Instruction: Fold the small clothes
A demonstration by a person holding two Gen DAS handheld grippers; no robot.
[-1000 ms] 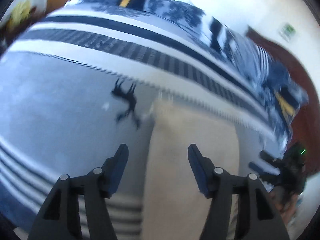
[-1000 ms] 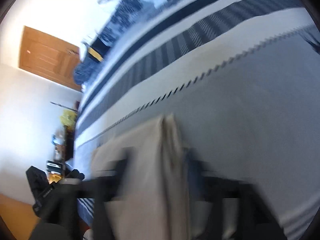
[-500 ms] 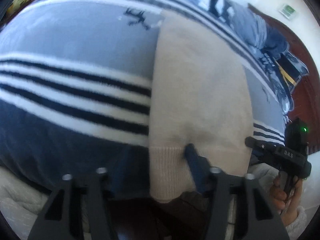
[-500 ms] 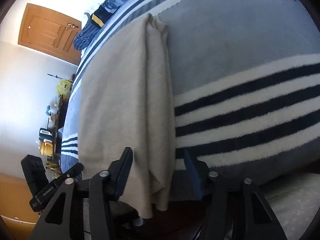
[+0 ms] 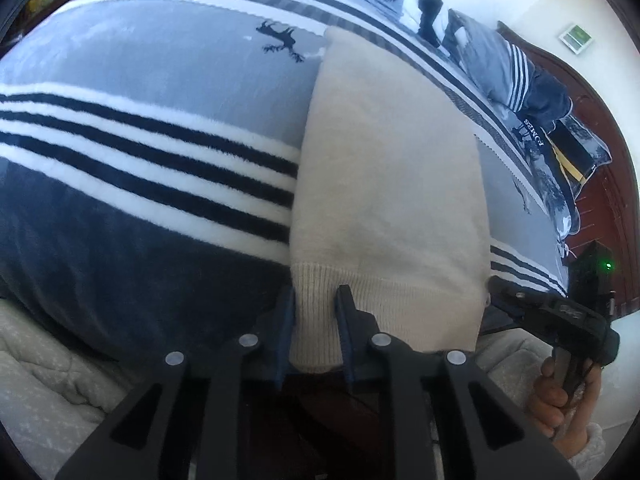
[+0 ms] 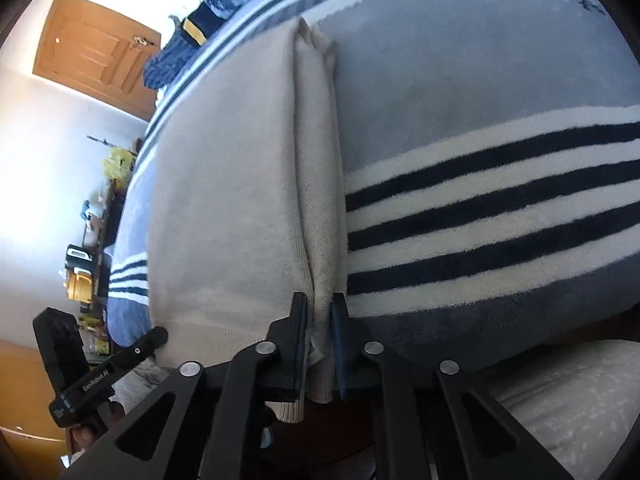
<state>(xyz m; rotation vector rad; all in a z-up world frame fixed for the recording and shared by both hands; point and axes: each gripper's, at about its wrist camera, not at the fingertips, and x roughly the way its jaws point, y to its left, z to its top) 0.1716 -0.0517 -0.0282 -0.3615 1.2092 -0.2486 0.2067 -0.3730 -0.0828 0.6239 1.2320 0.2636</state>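
A cream knitted garment (image 5: 384,184) lies folded lengthwise on the striped blue bed blanket (image 5: 140,120), its ribbed hem hanging over the near bed edge. My left gripper (image 5: 314,300) is shut on the hem's left corner. In the right wrist view the same garment (image 6: 232,184) shows stacked layers along its right side, and my right gripper (image 6: 318,306) is shut on that right hem corner. Each gripper shows at the edge of the other's view, the right one (image 5: 560,316) and the left one (image 6: 104,368).
The blanket (image 6: 480,100) covers the bed, with blue patterned pillows (image 5: 520,92) by the dark headboard (image 5: 608,168). A pale quilt (image 6: 560,392) hangs below the near edge. A wooden door (image 6: 96,56) and a cluttered side table (image 6: 80,272) stand to the left.
Both grippers drew back from the far end of the garment to its near hem and closed on the two hem corners.
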